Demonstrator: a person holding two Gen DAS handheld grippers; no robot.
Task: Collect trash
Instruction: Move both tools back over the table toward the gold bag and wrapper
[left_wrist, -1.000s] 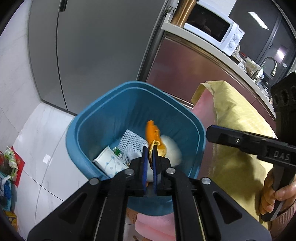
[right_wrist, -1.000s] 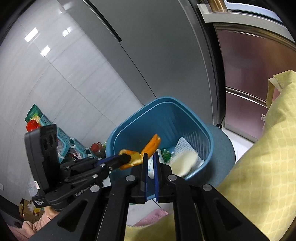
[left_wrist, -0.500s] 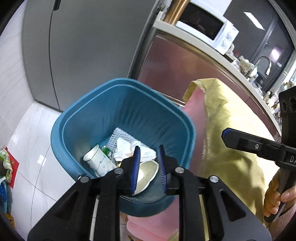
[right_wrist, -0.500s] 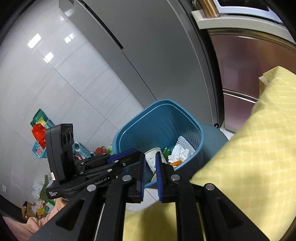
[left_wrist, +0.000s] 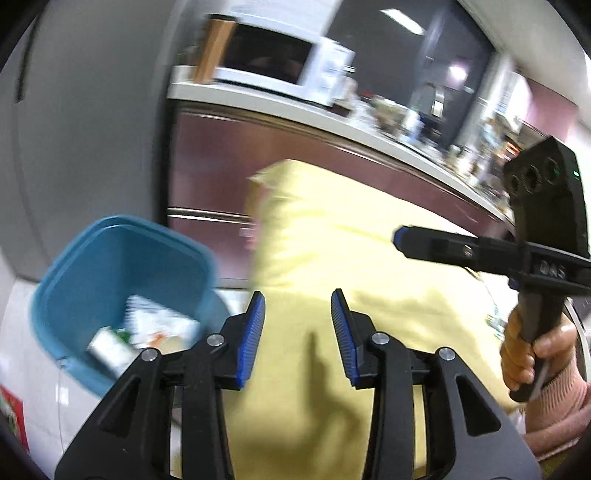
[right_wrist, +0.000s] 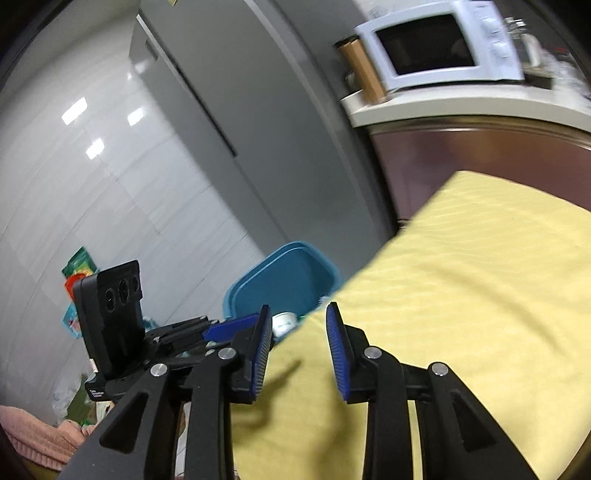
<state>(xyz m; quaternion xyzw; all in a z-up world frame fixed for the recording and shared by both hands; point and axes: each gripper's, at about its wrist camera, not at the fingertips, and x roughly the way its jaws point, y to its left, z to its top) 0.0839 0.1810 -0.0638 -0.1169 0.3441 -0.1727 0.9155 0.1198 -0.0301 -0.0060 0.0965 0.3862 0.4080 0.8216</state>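
Observation:
A blue waste bin stands on the floor at the lower left of the left wrist view, with white paper, a paper cup and orange scraps inside. My left gripper hangs over the yellow tablecloth, its jaws opening with nothing between them. In the right wrist view my right gripper is also over the yellow tablecloth, jaws opening and empty. The bin shows beyond it, partly hidden by the cloth edge. The other gripper is held by a hand at right.
A grey fridge stands behind the bin. A white microwave sits on a counter above dark red cabinets. Bags and clutter lie on the floor by the tiled wall.
The orange scrap dropped from the left gripper into the bin. Both grippers have opened and pulled back and up from over the bin to above the yellow tablecloth.

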